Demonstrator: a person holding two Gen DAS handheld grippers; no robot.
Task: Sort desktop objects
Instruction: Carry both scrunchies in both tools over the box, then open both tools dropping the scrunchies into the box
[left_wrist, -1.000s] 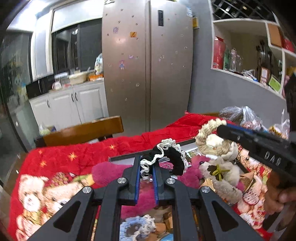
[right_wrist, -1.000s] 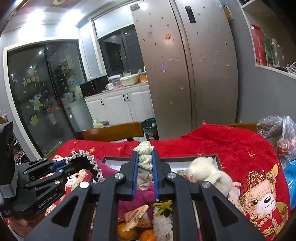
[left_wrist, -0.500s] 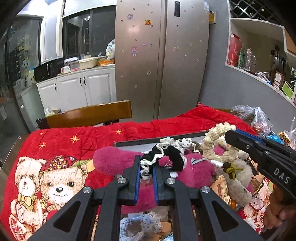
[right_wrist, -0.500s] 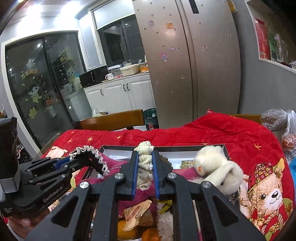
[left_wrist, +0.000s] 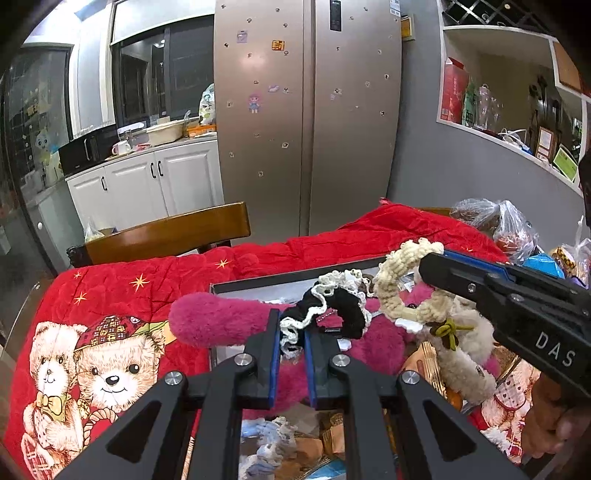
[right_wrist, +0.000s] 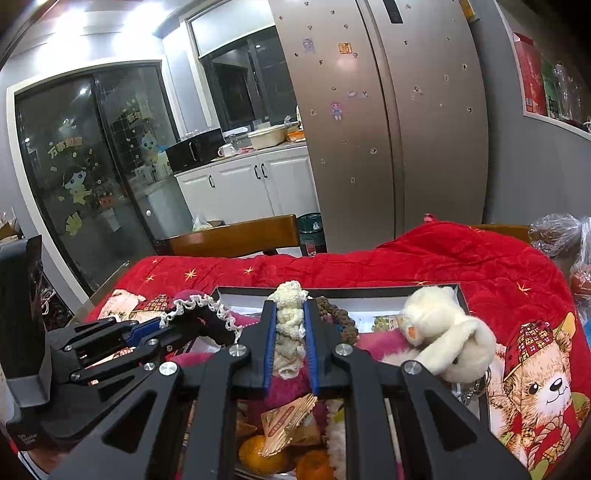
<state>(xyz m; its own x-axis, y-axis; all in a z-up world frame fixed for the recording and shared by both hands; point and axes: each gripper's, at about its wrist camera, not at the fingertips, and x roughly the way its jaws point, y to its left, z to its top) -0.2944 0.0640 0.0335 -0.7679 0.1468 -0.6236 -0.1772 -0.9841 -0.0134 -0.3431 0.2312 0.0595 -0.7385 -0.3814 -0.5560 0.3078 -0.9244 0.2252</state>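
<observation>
Both grippers have dipped toward the dark-rimmed shallow box (right_wrist: 439, 286) on the red bear-print quilt (left_wrist: 122, 295). Left gripper (left_wrist: 291, 334) stays clamped on the black lace-edged scrunchie (left_wrist: 332, 306), right gripper (right_wrist: 290, 325) on the cream crocheted scrunchie (right_wrist: 290, 314); both await sorting.

Two grippers (left_wrist: 291, 339) (right_wrist: 290, 328) show, each with two fingers. Three scrunchies: one black (left_wrist: 332, 310), one cream (left_wrist: 397, 280), one blue (left_wrist: 266, 439). One box (right_wrist: 369, 291), one white plush (right_wrist: 443, 332), two oranges (right_wrist: 258, 456), one chair (left_wrist: 166, 236)

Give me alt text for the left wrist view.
The left hand-held gripper is shut on a black scrunchie with white lace trim above a cluttered box on a red teddy-bear blanket. The right hand-held gripper holds a cream scrunchie.
</observation>
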